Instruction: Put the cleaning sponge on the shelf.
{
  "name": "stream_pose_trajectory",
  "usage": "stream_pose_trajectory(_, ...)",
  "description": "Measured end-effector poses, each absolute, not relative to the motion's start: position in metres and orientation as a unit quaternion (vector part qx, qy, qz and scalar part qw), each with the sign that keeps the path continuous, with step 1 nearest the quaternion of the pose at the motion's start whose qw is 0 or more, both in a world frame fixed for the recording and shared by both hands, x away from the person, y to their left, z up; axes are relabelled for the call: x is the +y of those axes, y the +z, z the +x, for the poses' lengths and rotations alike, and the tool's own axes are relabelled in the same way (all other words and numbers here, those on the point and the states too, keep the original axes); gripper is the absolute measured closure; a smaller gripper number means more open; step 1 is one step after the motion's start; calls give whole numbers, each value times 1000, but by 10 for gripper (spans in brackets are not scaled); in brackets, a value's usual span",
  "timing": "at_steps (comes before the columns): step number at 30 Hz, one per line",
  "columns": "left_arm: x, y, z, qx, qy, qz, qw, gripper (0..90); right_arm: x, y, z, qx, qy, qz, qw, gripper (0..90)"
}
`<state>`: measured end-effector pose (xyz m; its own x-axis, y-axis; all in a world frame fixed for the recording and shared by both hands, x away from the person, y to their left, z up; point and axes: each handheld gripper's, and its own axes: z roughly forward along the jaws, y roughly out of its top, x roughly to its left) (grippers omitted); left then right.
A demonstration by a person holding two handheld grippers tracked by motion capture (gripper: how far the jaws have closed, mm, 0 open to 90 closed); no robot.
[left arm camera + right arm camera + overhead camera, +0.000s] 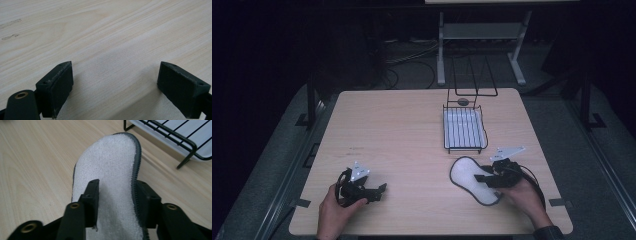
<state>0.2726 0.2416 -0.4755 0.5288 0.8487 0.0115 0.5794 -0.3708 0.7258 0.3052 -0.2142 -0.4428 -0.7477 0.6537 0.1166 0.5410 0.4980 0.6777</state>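
Observation:
A white oval fabric pad (468,176) with a dark stitched edge lies near the front right of the wooden table (402,130). My right gripper (482,178) is shut on the pad's near end. In the right gripper view the pad (110,157) runs forward from between the jaws of the right gripper (117,195), one jaw on its top face and one at its dark edge. My left gripper (382,190) rests at the front left, held by a hand. In its own view the left gripper (115,82) is open over bare wood, with nothing between the jaws.
A black wire rack with a white slatted tray (464,129) stands just beyond the pad; its corner (186,142) is close to my right jaws. A small dark round object (463,101) lies behind the rack, under an upright wire frame (472,80).

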Motion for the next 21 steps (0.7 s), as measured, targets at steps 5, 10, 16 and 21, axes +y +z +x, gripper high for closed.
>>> stream_pose_trajectory(5, 242, -476, 273, 444, 196, 804, 343, 126, -218, -438, 305, 854, 378, 351, 70, 662)
stream_pose_trajectory(10, 242, -476, 273, 444, 196, 804, 343, 126, -223, -433, 305, 846, 398, 348, 68, 740)
stream_pose_trajectory(16, 242, -476, 273, 444, 196, 804, 343, 126, -227, -425, 302, 838, 418, 343, 71, 793)
stream_pose_trajectory(21, 242, -476, 273, 444, 196, 804, 343, 126, -229, -422, 301, 832, 431, 342, 68, 815)
